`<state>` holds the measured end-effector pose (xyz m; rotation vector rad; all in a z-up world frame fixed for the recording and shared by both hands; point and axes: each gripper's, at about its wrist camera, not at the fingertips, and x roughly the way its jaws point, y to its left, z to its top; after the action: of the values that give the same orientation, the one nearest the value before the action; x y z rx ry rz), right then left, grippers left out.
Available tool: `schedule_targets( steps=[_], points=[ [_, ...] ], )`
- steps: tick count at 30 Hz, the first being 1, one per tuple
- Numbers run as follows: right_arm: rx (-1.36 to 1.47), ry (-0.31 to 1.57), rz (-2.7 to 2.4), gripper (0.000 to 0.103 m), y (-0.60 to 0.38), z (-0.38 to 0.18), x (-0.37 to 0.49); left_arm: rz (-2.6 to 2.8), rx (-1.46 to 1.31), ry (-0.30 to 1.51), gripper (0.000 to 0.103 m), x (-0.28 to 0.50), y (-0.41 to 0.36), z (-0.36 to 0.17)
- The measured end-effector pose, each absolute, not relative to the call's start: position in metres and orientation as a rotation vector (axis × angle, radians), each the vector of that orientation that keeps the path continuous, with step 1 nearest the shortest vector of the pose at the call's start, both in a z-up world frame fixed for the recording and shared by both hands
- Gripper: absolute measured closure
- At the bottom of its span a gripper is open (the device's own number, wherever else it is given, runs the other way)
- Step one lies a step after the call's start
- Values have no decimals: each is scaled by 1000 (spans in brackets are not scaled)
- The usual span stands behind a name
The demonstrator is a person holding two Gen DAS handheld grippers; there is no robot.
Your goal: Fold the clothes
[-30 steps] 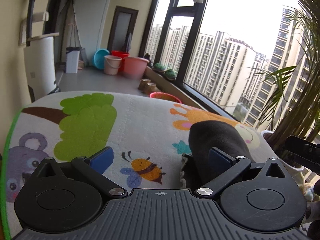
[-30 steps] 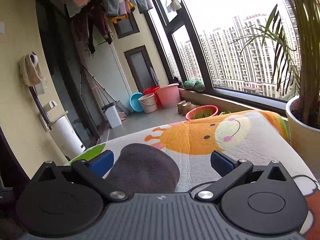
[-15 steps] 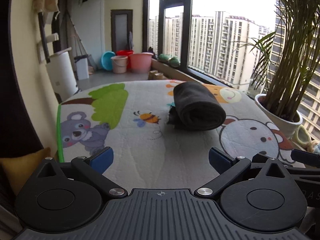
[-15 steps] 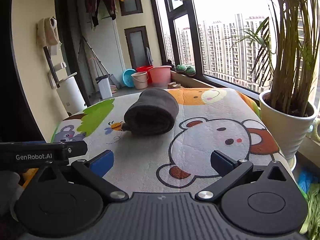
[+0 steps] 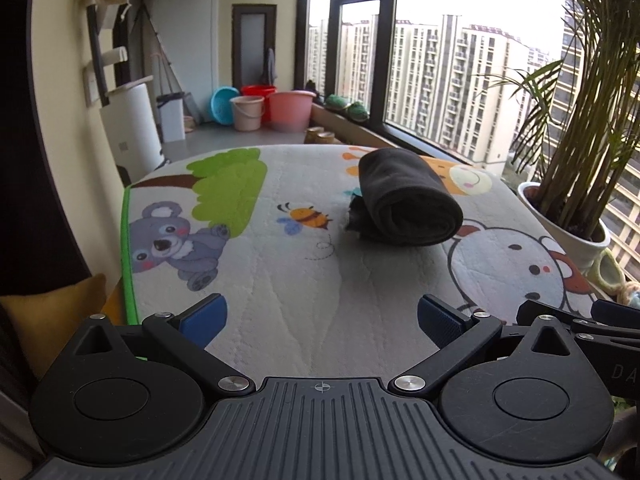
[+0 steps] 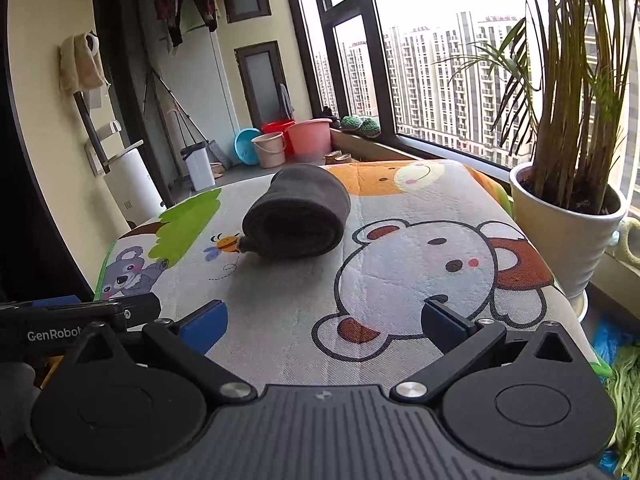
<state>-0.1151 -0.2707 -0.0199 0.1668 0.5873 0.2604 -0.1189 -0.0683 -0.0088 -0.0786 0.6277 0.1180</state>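
Observation:
A dark grey garment (image 5: 404, 200), folded into a thick roll, lies on the far half of a cartoon-printed mat (image 5: 280, 264). It also shows in the right wrist view (image 6: 298, 212) on the mat (image 6: 400, 280). My left gripper (image 5: 322, 318) is open and empty over the mat's near edge, well short of the roll. My right gripper (image 6: 324, 320) is open and empty, also at the near edge. The right gripper's side shows at the right of the left wrist view (image 5: 580, 320); the left one shows at the left of the right wrist view (image 6: 60, 316).
A tall potted plant in a white pot (image 6: 564, 224) stands beside the mat's right edge, by the window. A yellow cushion (image 5: 48, 320) lies left of the mat. Buckets and basins (image 5: 272, 108) stand on the floor beyond.
Both grippers have drawn back from the rolled garment to the mat's near edge, staying open. The roll stays where it lay.

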Motion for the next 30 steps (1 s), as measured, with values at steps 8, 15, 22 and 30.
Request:
schedule_targets(
  steps=[8, 15, 22, 30],
  points=[
    [169, 618, 257, 0, -274, -21, -101, 116, -84, 648, 0, -115, -68, -13],
    [115, 596, 269, 0, -271, -7, -83, 130, -53, 578, 0, -91, -70, 6],
    [156, 633, 252, 0, -275, -19, -71, 132, -60, 629, 0, -85, -70, -8],
    [159, 690, 201, 0, -280, -37, -74, 97, -58, 687, 0, -98, -73, -21]
  ],
)
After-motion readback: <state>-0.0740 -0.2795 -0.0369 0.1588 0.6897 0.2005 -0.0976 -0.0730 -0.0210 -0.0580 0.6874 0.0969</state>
